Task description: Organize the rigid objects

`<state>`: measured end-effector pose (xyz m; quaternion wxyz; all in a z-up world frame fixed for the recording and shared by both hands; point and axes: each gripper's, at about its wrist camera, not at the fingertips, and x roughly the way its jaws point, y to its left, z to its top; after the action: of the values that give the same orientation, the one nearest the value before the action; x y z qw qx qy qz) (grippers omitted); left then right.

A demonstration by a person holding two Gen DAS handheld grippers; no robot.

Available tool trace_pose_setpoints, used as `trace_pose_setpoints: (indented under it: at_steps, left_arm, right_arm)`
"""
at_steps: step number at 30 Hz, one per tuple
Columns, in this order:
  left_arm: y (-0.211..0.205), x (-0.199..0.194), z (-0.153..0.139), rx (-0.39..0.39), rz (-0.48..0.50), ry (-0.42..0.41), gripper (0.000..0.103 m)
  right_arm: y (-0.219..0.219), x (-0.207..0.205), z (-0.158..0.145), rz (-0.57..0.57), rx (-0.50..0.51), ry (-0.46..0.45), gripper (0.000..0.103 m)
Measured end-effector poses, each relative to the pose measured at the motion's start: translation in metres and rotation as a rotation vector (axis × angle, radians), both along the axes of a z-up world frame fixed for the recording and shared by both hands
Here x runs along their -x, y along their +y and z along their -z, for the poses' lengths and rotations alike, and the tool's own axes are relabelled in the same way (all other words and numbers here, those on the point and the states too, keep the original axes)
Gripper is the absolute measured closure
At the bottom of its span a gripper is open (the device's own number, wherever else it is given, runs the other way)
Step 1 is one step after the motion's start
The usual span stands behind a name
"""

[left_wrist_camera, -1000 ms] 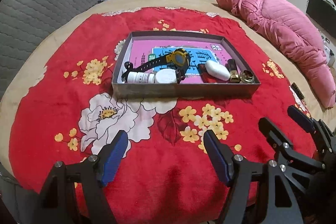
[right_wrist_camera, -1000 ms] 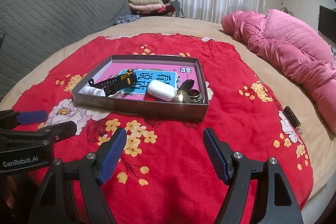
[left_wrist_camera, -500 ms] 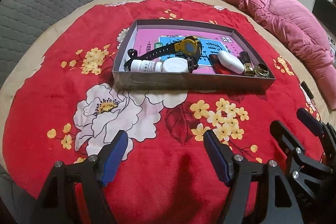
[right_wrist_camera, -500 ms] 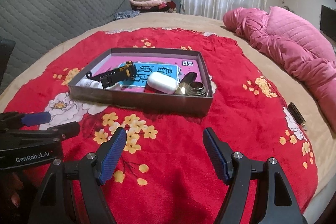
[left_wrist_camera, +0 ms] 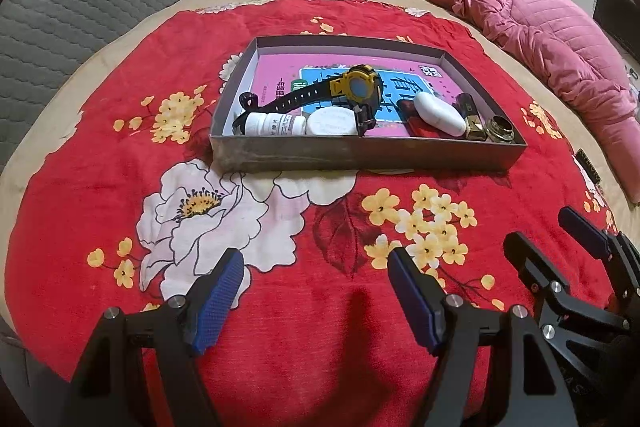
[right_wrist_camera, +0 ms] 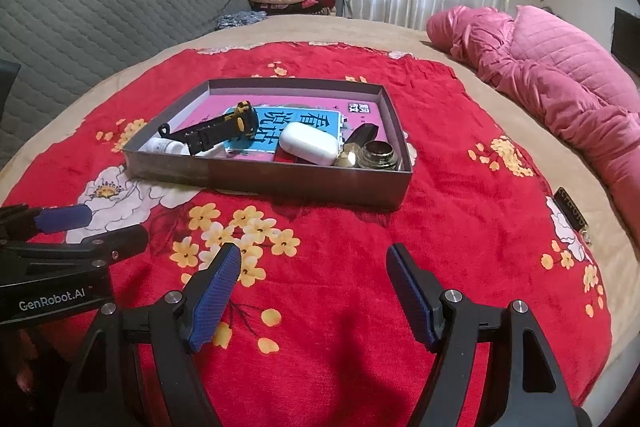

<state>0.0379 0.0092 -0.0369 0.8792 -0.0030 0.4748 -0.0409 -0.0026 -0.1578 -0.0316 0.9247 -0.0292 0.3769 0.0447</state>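
Note:
A grey shallow box [left_wrist_camera: 360, 155] [right_wrist_camera: 256, 173] sits on the red floral blanket. In it lie a pink book [left_wrist_camera: 288, 69], a black and yellow watch [left_wrist_camera: 352, 89] [right_wrist_camera: 228, 129], a white pill bottle [left_wrist_camera: 274, 125] [right_wrist_camera: 166, 147], a round white lid [left_wrist_camera: 331, 123], a white earbud case [left_wrist_camera: 438, 115] [right_wrist_camera: 308, 143], a dark gold-tipped tube [left_wrist_camera: 474, 117] and a round metal tin [left_wrist_camera: 500, 129] [right_wrist_camera: 378, 155]. My left gripper [left_wrist_camera: 316, 301] is open and empty, well short of the box. My right gripper [right_wrist_camera: 314, 293] is open and empty too, also short of the box.
The red floral blanket [left_wrist_camera: 280, 219] covers a round beige bed [right_wrist_camera: 440, 39]. A pink quilted jacket [left_wrist_camera: 552, 39] [right_wrist_camera: 560, 79] lies at the right. A grey quilted headboard [right_wrist_camera: 100, 15] stands at the left. A small dark tag [right_wrist_camera: 572, 215] lies near the blanket's right edge.
Both grippers have moved a little closer to the box and the view has tilted slightly. Both stay open and empty. The things in the box have not moved.

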Motion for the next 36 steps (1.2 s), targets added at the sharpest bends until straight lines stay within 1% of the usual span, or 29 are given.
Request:
trace_pose_setpoints:
  at_steps: [36]
  left_arm:
    - [0.0084,-0.0069,0.0098,-0.019,-0.033,0.025,0.029]
  right_arm:
    - [0.0004,-0.0014,0.0044,-0.001,0.003,0.009,0.027]
